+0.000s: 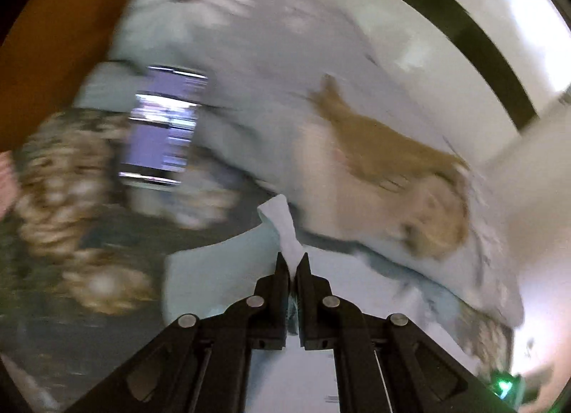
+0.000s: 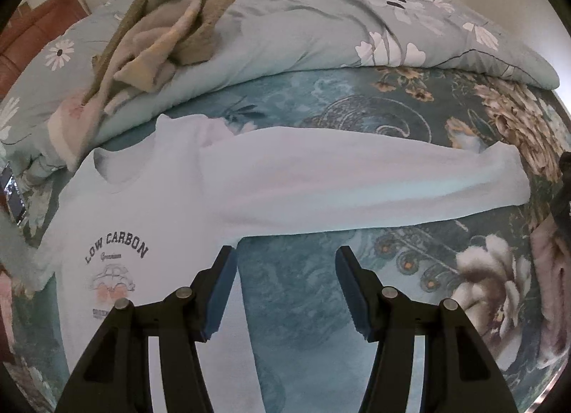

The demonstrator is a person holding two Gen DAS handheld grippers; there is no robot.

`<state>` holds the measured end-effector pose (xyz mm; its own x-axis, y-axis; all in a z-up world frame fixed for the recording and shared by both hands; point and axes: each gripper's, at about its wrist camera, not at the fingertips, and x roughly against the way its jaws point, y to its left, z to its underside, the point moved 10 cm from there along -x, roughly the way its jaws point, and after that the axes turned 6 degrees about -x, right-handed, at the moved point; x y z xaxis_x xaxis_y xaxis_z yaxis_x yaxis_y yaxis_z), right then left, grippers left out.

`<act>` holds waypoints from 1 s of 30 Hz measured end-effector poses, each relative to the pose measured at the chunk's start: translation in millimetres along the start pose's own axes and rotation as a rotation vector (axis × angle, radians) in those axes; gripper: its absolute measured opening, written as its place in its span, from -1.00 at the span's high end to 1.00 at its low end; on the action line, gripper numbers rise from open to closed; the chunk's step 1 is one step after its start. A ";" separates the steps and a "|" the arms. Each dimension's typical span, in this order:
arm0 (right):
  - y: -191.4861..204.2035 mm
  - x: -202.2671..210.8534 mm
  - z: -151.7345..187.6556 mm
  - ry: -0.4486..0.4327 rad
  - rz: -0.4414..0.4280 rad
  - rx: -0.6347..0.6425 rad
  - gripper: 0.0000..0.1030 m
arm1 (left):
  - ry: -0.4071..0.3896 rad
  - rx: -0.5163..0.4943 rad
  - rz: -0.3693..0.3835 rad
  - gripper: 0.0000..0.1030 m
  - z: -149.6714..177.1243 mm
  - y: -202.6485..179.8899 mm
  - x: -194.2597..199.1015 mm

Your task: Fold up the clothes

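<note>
A white long-sleeved shirt [image 2: 150, 206] with "LOW CARBON" print lies flat on the bed. Its sleeve [image 2: 357, 184] stretches out to the right. My right gripper [image 2: 285, 263] is open and empty, hovering just below the sleeve near the armpit. In the blurred left wrist view, my left gripper [image 1: 293, 263] is shut on a pinch of the white shirt fabric [image 1: 282, 223], lifted above the bed.
A pale blue floral quilt [image 2: 321, 34] is bunched along the far side, with a beige towel [image 2: 167, 24] on it. The bedsheet [image 2: 428, 263] is teal floral. A phone [image 1: 162, 127] lies by the quilt; it also shows in the right wrist view [image 2: 14, 195].
</note>
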<state>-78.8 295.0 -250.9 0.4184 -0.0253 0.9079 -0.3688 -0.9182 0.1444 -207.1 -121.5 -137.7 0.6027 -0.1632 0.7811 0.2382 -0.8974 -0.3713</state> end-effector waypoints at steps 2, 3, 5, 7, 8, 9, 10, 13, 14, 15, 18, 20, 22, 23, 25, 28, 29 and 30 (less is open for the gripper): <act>-3.4 1.6 0.2 0.001 0.003 -0.006 -0.14 | 0.040 -0.029 0.070 0.92 9.2 -43.4 -22.1; -5.9 2.3 0.1 0.001 0.006 -0.009 -0.14 | 0.065 -0.030 0.098 0.92 17.3 -60.3 -33.3; -11.6 3.7 -0.6 0.002 0.016 -0.017 -0.14 | 0.111 -0.038 0.140 0.92 33.6 -89.5 -52.0; -18.3 4.9 -2.1 0.002 0.027 -0.026 -0.14 | 0.153 -0.055 0.175 0.92 51.3 -115.9 -67.1; -21.4 5.3 -2.8 0.002 0.032 -0.031 -0.14 | 0.173 -0.063 0.183 0.92 59.3 -125.3 -73.1; -24.2 5.5 -3.4 0.003 0.036 -0.037 -0.14 | 0.193 -0.071 0.191 0.92 67.2 -134.7 -79.1; -26.6 5.5 -3.7 0.004 0.039 -0.043 -0.14 | 0.213 -0.080 0.198 0.92 75.2 -144.0 -85.0; -29.8 4.1 -2.8 0.010 0.040 -0.055 -0.14 | 0.274 -0.105 0.222 0.92 99.0 -171.9 -102.4; -29.8 3.2 -2.4 0.012 0.040 -0.056 -0.14 | 0.294 -0.113 0.230 0.91 106.9 -181.2 -108.2; -29.6 2.1 -1.3 0.015 0.038 -0.059 -0.15 | 0.314 -0.122 0.238 0.92 114.8 -190.4 -113.9; -25.4 -2.6 2.5 0.029 0.025 -0.071 -0.14 | 0.366 -0.132 0.243 0.90 134.7 -202.1 -130.5; -20.3 -5.9 4.4 0.033 0.015 -0.074 -0.14 | 0.396 -0.126 0.232 0.87 145.5 -198.9 -142.0; -13.1 -10.3 6.1 0.040 0.001 -0.078 -0.14 | 0.427 -0.117 0.222 0.84 154.8 -194.3 -151.0; -9.4 -12.4 6.7 0.044 -0.006 -0.080 -0.14 | 0.441 -0.115 0.226 0.75 158.7 -193.0 -153.3; 0.1 -17.3 7.7 0.053 -0.021 -0.074 -0.14 | 0.468 -0.113 0.244 0.43 165.9 -192.0 -154.8; 13.5 -19.7 4.5 0.051 -0.042 -0.050 -0.15 | 0.475 -0.116 0.292 0.02 166.7 -189.4 -146.2; 18.1 -19.1 2.3 0.048 -0.054 -0.045 -0.15 | 0.467 -0.119 0.315 0.01 163.8 -188.2 -139.8; 23.5 -18.7 -0.5 0.044 -0.069 -0.039 -0.15 | 0.459 -0.122 0.338 0.01 160.8 -187.0 -133.3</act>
<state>-95.7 274.1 -264.3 0.4072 0.0560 0.9116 -0.3724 -0.9012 0.2217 -209.5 134.0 -253.2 0.2319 -0.5850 0.7772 -0.0160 -0.8012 -0.5982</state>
